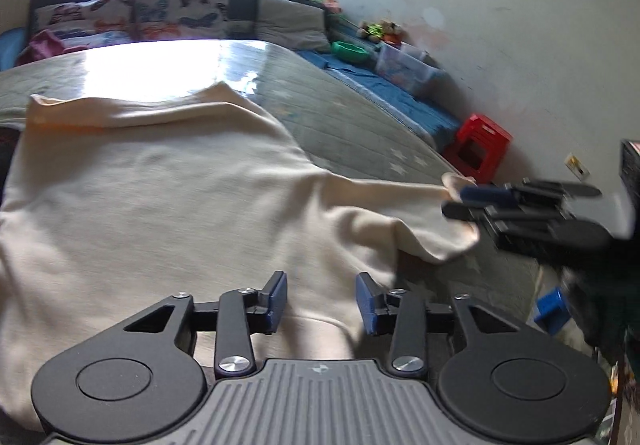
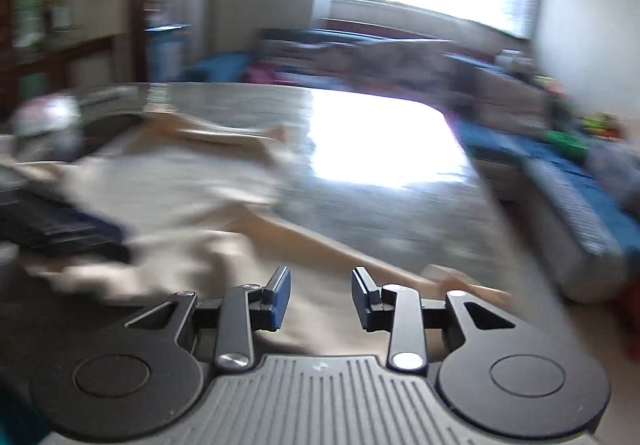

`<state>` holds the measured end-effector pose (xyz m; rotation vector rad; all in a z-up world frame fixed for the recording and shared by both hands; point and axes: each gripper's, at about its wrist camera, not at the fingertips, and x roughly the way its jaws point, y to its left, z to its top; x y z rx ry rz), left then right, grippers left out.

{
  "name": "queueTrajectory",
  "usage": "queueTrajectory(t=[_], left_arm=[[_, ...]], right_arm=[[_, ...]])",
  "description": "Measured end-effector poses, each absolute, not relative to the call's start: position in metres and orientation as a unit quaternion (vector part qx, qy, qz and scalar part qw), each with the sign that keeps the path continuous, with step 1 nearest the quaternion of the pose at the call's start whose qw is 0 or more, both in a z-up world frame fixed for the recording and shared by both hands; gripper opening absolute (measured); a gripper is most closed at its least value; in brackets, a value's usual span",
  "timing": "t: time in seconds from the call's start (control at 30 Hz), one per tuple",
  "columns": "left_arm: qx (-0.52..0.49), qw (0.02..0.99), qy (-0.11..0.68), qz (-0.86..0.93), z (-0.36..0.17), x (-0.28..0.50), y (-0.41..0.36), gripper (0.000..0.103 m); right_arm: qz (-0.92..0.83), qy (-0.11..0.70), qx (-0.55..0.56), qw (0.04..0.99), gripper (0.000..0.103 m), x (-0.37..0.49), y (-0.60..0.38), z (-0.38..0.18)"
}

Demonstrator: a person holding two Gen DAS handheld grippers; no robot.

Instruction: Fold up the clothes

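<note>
While two claws gape, one cream garment (image 1: 160,197) lies spread.

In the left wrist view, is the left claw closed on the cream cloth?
No, the left claw stands open above the cream cloth, with a clear gap between its blue pads.

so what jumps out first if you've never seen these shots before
A big cream garment spreads over the grey bed, filling most of the left wrist view. At its right edge the right gripper is at the sleeve end, seemingly pinching it, while the left gripper hovers open over the near hem. A red stool stands by the wall, the brightest spot of colour.
</note>
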<state>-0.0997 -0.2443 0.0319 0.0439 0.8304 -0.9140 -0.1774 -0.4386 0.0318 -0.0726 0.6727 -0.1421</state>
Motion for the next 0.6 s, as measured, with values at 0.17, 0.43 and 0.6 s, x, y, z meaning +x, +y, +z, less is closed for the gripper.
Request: queueTrajectory(t=[0.17, 0.43, 0.6], left_arm=[[0.031, 0.817, 0.378, -0.435, 0.030, -0.110, -0.250, 0.051], [0.040, 0.817, 0.373, -0.437, 0.029, -0.115, -0.252, 0.053], [0.042, 0.817, 0.373, -0.438, 0.028, -0.114, -0.252, 0.055]], right_arm=[[-0.122, 0.339, -0.048, 0.932, 0.047, -0.176, -0.460, 0.017], [-0.148, 0.345, -0.059, 0.925, 0.018, -0.176, -0.472, 0.010], [-0.161, 0.328, -0.063, 0.929, 0.006, -0.179, -0.484, 0.019]])
